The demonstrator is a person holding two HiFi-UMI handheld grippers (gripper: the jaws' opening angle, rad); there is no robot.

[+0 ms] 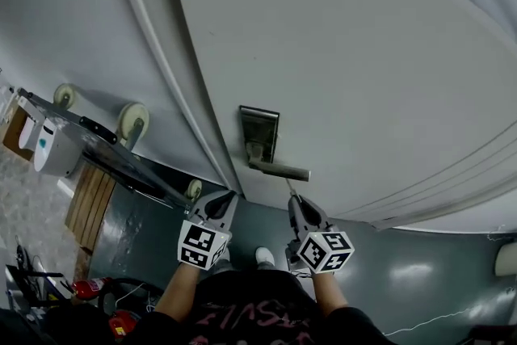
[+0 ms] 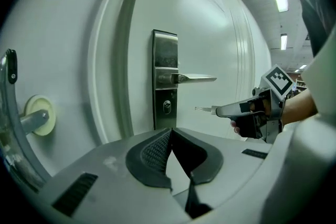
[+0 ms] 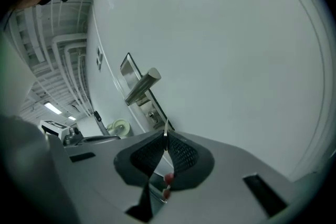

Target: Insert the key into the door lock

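Key [image 2: 203, 109] pinched in our right gripper [image 3: 166, 140] points at the keyhole [image 2: 167, 107], near but not touching; below it, our left gripper [image 2: 171, 134] is clenched, empty.

Both forearms raised, left tool [image 1: 220, 206] closed empty, right tool [image 1: 296, 203] pinching the key [image 1: 290, 187].

White door [image 2: 220, 34] — steel lock plate [image 2: 165, 55] w/ lever handle [image 2: 194, 78], keyhole [image 2: 166, 107] below.

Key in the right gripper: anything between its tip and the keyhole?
Nothing visible. The small silver metal key points across open air at the round keyhole; the silver lever handle sits above that line.
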